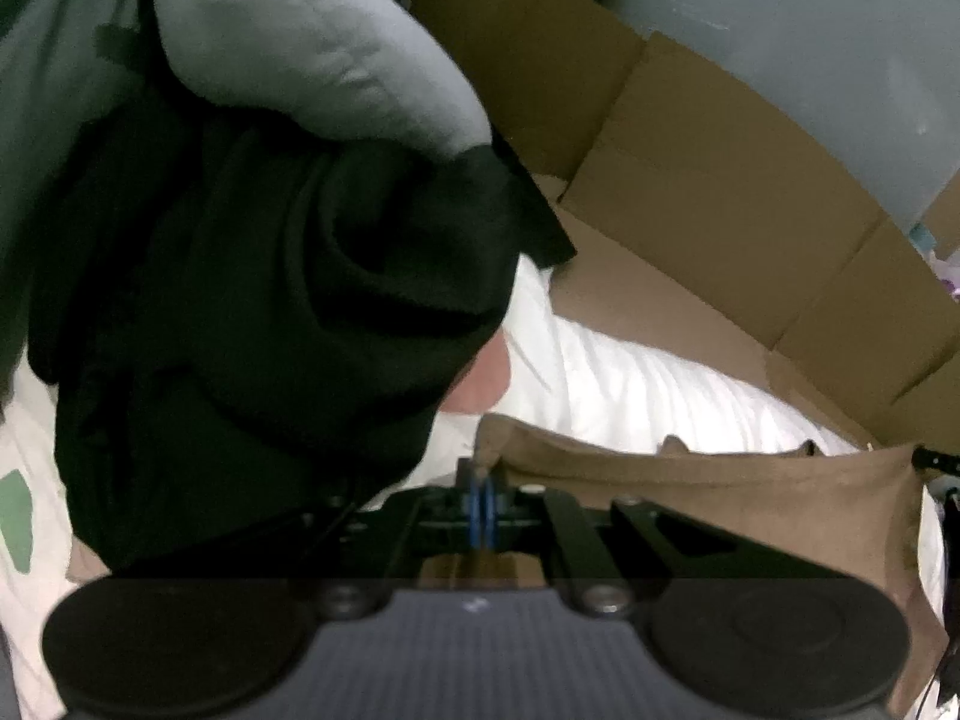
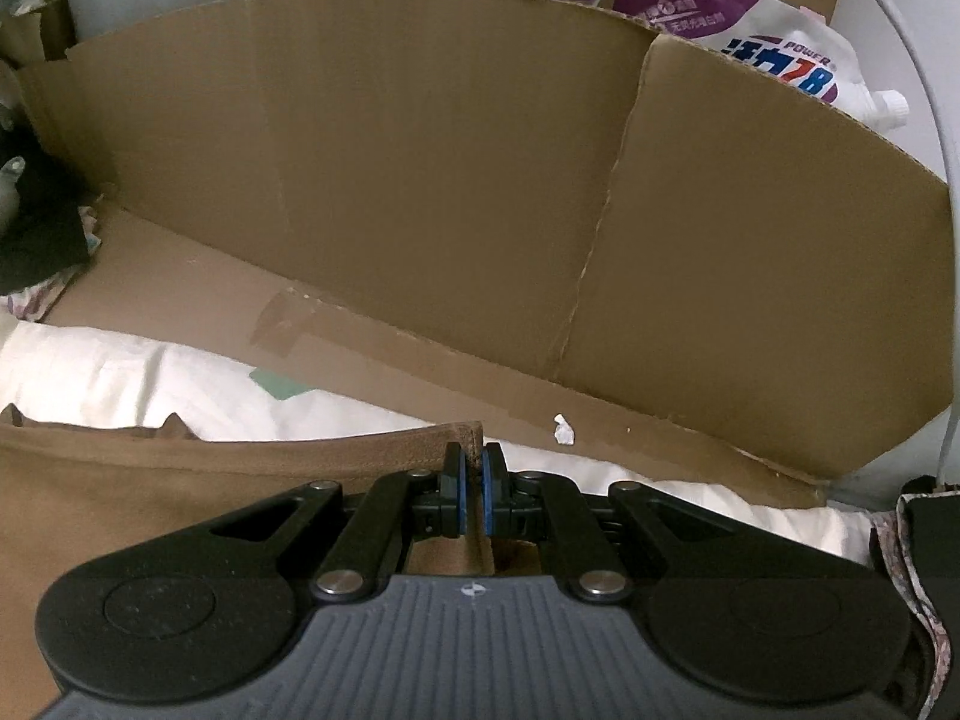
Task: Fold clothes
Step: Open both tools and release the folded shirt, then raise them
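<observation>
A brown garment (image 1: 750, 504) is stretched between both grippers above a white sheet (image 1: 630, 384). My left gripper (image 1: 482, 480) is shut on its left corner, the cloth pinched between the blue pads (image 1: 475, 504). My right gripper (image 2: 474, 468) is shut on the opposite corner of the same brown garment (image 2: 150, 480), whose edge runs off to the left in the right wrist view. The cloth hangs slack under both grippers.
A heap of black clothing (image 1: 270, 312) with a grey piece (image 1: 312, 54) fills the left of the left wrist view. A cardboard wall (image 2: 450, 180) stands behind the white bedding (image 2: 120, 378). A detergent pouch (image 2: 768, 54) and a white cable (image 2: 936, 120) lie beyond it.
</observation>
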`<state>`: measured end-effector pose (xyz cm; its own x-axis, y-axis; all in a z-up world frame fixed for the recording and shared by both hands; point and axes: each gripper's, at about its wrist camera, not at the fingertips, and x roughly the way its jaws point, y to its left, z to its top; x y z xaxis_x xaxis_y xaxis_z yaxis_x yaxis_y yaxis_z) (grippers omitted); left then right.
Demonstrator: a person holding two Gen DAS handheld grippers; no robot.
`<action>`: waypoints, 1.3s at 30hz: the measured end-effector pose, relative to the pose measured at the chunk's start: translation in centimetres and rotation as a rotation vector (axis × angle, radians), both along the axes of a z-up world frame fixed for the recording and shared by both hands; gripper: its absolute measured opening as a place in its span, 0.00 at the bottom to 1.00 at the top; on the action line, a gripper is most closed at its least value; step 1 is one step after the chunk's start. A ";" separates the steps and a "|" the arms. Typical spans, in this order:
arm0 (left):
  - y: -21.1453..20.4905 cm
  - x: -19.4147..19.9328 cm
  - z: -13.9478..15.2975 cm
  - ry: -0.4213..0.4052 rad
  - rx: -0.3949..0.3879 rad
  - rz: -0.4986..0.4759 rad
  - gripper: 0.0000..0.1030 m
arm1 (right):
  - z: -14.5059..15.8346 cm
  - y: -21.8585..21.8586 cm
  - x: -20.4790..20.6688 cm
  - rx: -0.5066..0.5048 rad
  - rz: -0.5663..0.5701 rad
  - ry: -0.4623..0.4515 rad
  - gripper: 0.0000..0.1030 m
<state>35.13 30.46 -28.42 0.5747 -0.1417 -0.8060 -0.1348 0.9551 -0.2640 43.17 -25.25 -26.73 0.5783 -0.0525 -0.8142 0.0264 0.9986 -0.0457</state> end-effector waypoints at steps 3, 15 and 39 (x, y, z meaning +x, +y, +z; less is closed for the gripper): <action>0.2 -0.2 0.4 -0.018 -0.002 0.009 0.02 | 0.3 -0.1 0.4 0.004 -0.002 -0.012 0.03; 0.3 -0.6 -0.9 0.041 0.032 0.033 0.09 | -0.2 0.3 1.4 0.030 -0.014 -0.016 0.12; -1.7 -14.8 3.2 0.038 -0.047 -0.005 0.34 | 4.9 -4.7 -16.2 0.106 0.045 0.001 0.34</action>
